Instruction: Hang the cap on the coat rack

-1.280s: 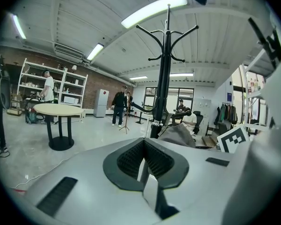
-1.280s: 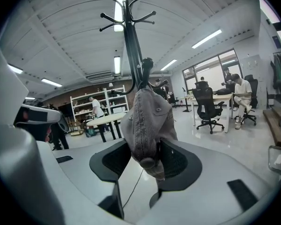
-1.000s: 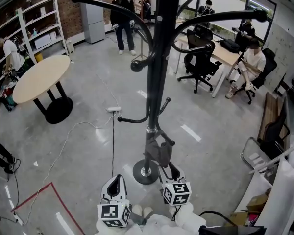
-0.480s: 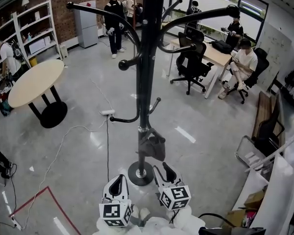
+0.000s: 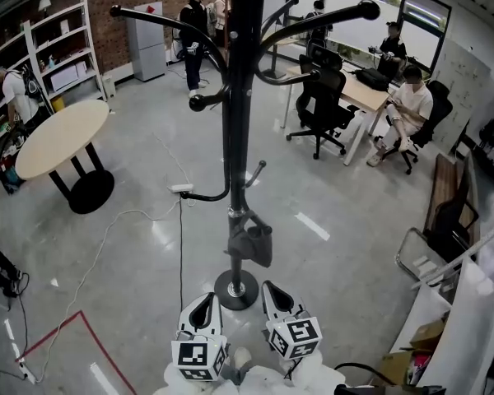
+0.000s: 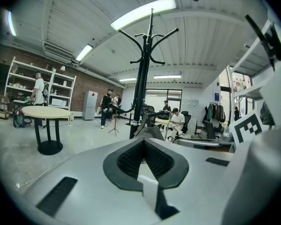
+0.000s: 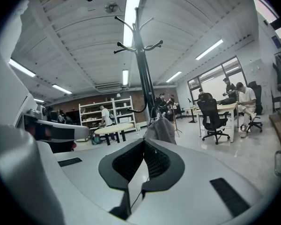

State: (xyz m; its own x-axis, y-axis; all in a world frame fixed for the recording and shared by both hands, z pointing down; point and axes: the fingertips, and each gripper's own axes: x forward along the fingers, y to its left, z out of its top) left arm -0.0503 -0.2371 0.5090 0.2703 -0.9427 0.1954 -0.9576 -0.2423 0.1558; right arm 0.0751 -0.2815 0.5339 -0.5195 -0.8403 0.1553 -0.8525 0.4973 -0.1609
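Here, a black coat rack [image 5: 235, 138] is standing on the grey floor [image 5: 148, 270] of an open office, its curved arms spreading at the top and shorter hooks projecting lower down the pole. A round desk [image 5: 62, 138] on a black pedestal is standing well to the left, with white shelving [image 5: 58, 48] behind it against a brick wall. A white cable [image 5: 107, 237] is trailing across the floor from a power strip [image 5: 181, 188], and red tape [image 5: 90, 336] is marking a corner at lower left. To the right, a black office chair [image 5: 317, 105] is standing beside a long desk [image 5: 362, 93] where a person [image 5: 407, 105] is sitting. The rack's round base [image 5: 236, 289] is lying just ahead of both claws.

The cap [image 5: 253, 241], grey and limp, is hanging from one of the low hooks, close against the pole and above the base.

Both claws are hovering low, apart from the rack, pointing roughly level toward the pole. The left claw [image 5: 204, 301] is clenched with nothing in it. The right claw [image 5: 272, 290] has just been closing its jaws, which are meeting with nothing between them. The cap is showing beyond the tips in both gripper views.
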